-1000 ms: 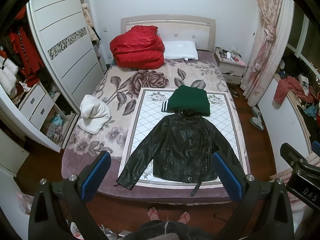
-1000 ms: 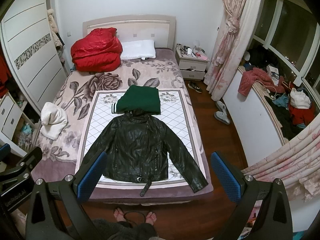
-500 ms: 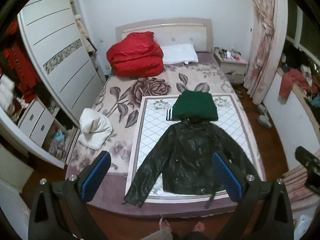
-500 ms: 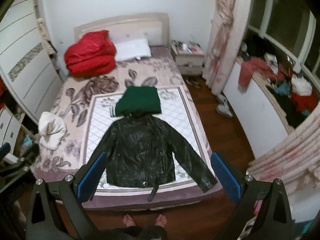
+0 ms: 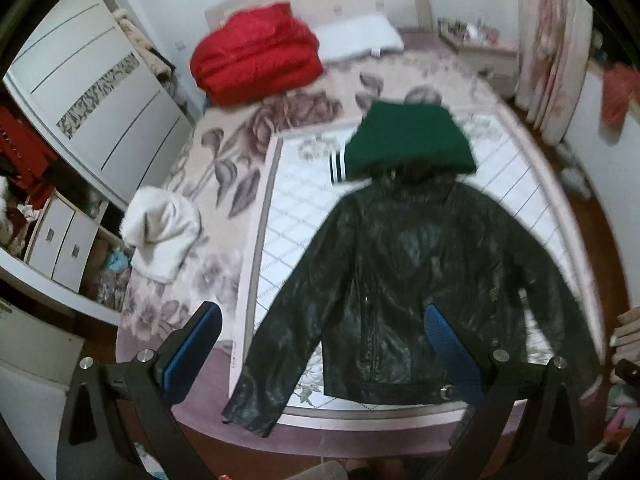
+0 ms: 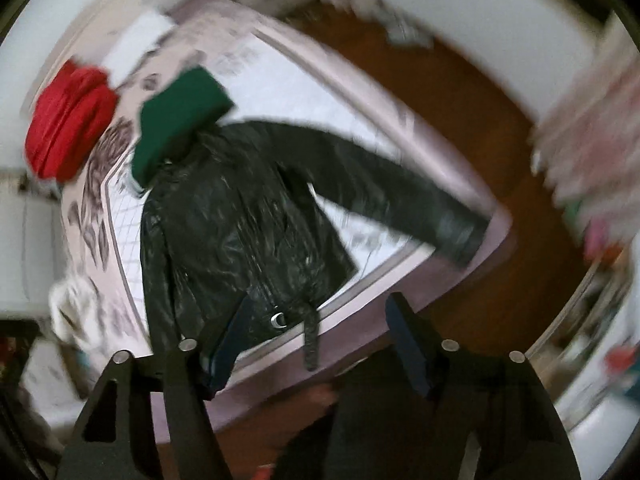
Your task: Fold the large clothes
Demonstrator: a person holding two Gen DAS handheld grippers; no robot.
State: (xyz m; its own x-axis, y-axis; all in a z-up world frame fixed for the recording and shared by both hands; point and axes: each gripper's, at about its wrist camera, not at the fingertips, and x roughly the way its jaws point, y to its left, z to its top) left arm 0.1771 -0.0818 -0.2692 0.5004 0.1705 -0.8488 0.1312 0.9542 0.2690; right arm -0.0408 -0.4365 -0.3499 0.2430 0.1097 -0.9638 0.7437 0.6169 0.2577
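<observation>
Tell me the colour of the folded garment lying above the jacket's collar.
Dark green folded garment, with black-and-white striped trim at its left edge; clearest in the left wrist view.

Both grippers have dropped closer to the bed's foot edge; the right gripper has tilted, its jaws narrower, above the black leather jacket's hem.

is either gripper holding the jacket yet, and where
No. Both the left gripper and right gripper are open above the black jacket, gripping nothing.
</observation>
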